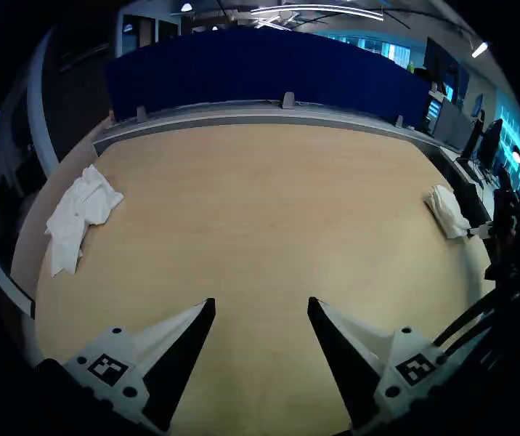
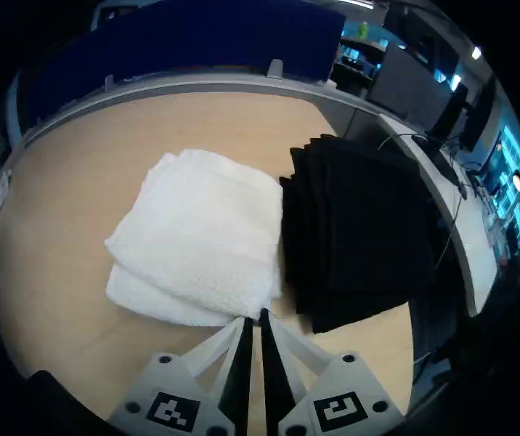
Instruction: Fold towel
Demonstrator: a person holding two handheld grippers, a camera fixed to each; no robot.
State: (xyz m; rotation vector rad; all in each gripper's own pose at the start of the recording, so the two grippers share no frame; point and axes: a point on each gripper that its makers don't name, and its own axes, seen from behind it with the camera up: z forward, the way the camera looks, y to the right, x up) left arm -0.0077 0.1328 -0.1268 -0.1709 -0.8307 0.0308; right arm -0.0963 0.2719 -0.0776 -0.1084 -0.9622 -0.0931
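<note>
A crumpled white towel (image 1: pixel 78 218) lies at the far left of the wooden table (image 1: pixel 260 211). My left gripper (image 1: pixel 260 305) hovers open over bare wood, well short of it, with nothing between its fingers. A folded white towel (image 2: pixel 202 232) lies flat on the table, and the same towel (image 1: pixel 447 211) appears small at the right in the left gripper view. My right gripper (image 2: pixel 256 317) is shut, its tips at the folded towel's near corner. No cloth is visible between the fingers.
A stack of folded black towels (image 2: pixel 362 232) lies right beside the white one, near the table's right edge. A blue partition (image 1: pixel 260 69) runs along the back of the table. Office chairs and monitors (image 1: pixel 478 138) stand beyond the right side.
</note>
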